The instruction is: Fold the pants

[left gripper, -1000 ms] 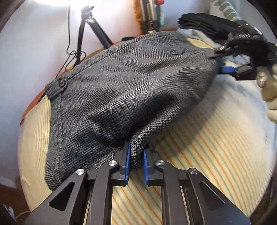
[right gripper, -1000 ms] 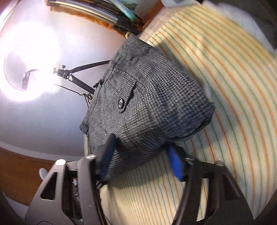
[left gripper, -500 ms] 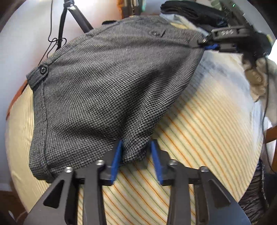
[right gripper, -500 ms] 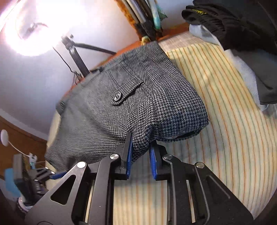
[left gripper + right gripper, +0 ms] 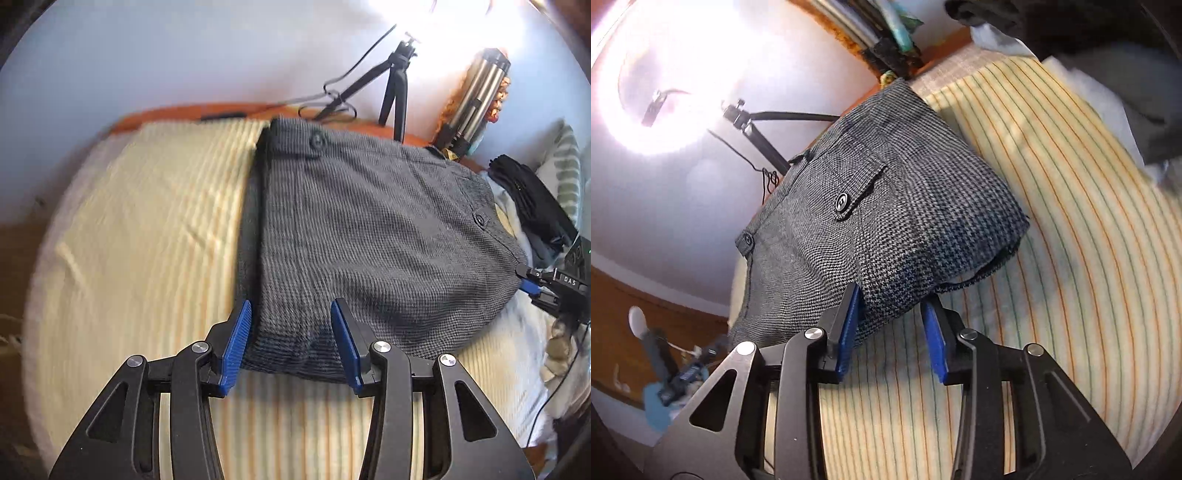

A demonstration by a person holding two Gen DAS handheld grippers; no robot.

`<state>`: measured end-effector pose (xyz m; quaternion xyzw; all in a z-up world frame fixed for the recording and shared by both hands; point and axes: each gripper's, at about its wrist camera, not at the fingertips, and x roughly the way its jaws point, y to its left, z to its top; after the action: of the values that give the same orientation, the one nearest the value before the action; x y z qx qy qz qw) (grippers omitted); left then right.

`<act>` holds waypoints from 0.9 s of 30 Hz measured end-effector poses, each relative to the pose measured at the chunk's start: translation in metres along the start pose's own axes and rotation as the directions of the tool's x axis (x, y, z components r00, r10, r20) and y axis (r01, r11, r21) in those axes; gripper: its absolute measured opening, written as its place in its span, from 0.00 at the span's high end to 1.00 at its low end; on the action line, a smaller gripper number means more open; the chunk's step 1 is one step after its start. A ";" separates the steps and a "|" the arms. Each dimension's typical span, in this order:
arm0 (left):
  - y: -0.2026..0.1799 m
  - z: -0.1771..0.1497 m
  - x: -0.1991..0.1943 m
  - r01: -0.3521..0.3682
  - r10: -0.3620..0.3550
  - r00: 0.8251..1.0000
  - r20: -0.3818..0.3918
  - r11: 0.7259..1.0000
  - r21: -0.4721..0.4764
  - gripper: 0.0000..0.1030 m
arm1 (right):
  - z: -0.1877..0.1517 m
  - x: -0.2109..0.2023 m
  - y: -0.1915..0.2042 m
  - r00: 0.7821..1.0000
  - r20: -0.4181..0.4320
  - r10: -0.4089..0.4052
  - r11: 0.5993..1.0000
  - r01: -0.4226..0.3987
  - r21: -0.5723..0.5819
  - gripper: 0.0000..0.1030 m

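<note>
The grey houndstooth pants (image 5: 369, 236) lie folded into a compact stack on the striped yellow bedsheet (image 5: 147, 240), waistband button toward the wall. My left gripper (image 5: 291, 332) is open, its blue pads either side of the stack's near edge, holding nothing. In the right wrist view the pants (image 5: 886, 221) show a buttoned pocket flap. My right gripper (image 5: 892, 317) is open with the stack's corner between its pads, not clamped. The right gripper also shows in the left wrist view (image 5: 543, 288) at the pants' right edge.
A black tripod (image 5: 395, 81) and a metal bundle (image 5: 476, 99) stand by the wall behind the pants. Dark clothes (image 5: 528, 199) and a striped pillow (image 5: 565, 166) lie at the right. The sheet (image 5: 1071, 258) runs bare toward the bed's edges.
Both grippers have opened and let go of the pants. The left gripper has swung left along the near edge; the folded stack now rests flat on the sheet.
</note>
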<state>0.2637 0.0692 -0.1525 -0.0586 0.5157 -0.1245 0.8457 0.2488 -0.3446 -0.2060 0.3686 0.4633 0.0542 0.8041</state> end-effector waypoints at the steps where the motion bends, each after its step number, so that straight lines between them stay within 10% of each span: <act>1: 0.000 -0.002 0.002 -0.010 0.010 1.000 0.002 1.000 0.010 0.58 | 0.001 -0.001 -0.001 1.000 0.003 0.005 1.000 -0.005 0.006 0.65; 4: -0.008 -0.013 0.017 -0.207 0.207 0.978 0.006 0.973 0.103 0.58 | 0.002 0.000 0.000 1.000 0.001 0.004 1.000 -0.004 0.010 0.65; 14: 0.004 -0.021 0.016 -0.216 0.213 0.976 0.041 0.973 0.087 0.55 | 0.003 0.000 -0.002 1.000 -0.010 -0.002 1.000 0.002 0.004 0.64; 18: -0.005 -0.012 -0.008 -0.285 0.275 0.955 0.116 0.955 0.083 0.55 | 0.005 -0.015 -0.011 0.998 0.059 -0.020 0.999 0.018 0.030 0.44; 27: -0.098 0.013 -0.015 -0.140 0.087 0.975 0.206 0.956 0.257 0.58 | 0.017 -0.006 -0.033 0.997 0.061 0.045 0.987 -0.054 0.152 0.44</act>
<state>0.2544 -0.0212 -0.1114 0.0753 0.4121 -0.1384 0.8974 0.2498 -0.3803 -0.2178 0.4421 0.4335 0.0277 0.7847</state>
